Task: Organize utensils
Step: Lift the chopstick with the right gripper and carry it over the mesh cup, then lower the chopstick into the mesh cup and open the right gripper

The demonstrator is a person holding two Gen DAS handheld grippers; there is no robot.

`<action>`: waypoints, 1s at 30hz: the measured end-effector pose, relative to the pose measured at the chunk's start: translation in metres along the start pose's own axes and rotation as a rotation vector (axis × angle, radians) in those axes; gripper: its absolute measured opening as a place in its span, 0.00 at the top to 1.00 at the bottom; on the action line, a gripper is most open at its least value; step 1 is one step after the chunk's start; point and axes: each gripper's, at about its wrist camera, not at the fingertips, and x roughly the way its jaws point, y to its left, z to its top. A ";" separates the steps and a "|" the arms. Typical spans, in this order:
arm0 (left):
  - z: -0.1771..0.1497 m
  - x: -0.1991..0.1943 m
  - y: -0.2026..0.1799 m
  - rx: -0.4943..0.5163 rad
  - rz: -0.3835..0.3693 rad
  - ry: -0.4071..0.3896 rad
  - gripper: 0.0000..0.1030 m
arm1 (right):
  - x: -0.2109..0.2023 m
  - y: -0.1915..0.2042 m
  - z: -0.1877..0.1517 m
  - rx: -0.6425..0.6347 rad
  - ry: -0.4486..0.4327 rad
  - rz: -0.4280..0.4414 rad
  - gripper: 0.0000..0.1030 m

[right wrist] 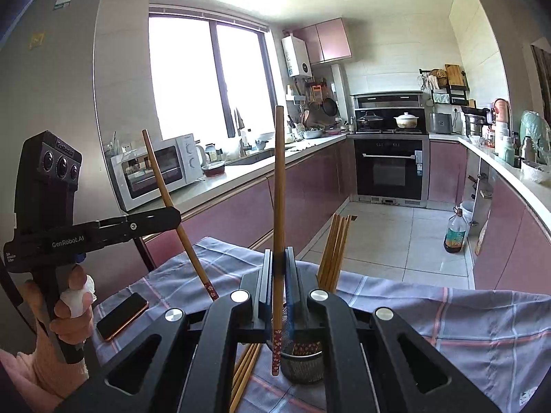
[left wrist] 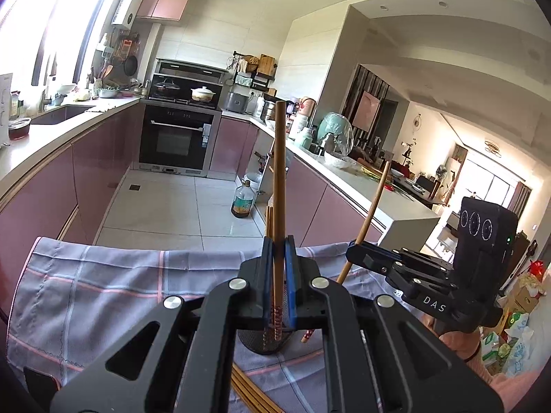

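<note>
holder [right wrist: 303, 361] ringed by upright chopsticks [right wrist: 335, 251], phone [right wrist: 122, 315] leftward

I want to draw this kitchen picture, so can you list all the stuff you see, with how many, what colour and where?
chopstick: one, brown, upright in left claw
second chopstick: one, brown, upright in right claw
mesh holder: one, silver, on the cloth
loose chopsticks: several, brown, lying beside holder
cloth: one, grey checked, over table
phone: one, dark, on cloth
oil bottle: one, amber, on floor
oven: one, black, far wall
microwave: one, white, counter
hand: one, holding left claw's handle
</note>
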 end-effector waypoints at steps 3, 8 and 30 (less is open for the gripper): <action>0.008 0.008 -0.003 0.010 0.003 0.000 0.93 | 0.001 -0.002 0.005 -0.005 -0.016 -0.011 0.95; 0.016 0.023 -0.007 0.027 0.018 0.012 0.93 | 0.009 -0.005 0.012 -0.020 -0.024 -0.051 0.95; -0.013 0.095 -0.003 0.103 0.085 0.210 0.93 | 0.058 -0.016 -0.015 0.005 0.156 -0.094 0.95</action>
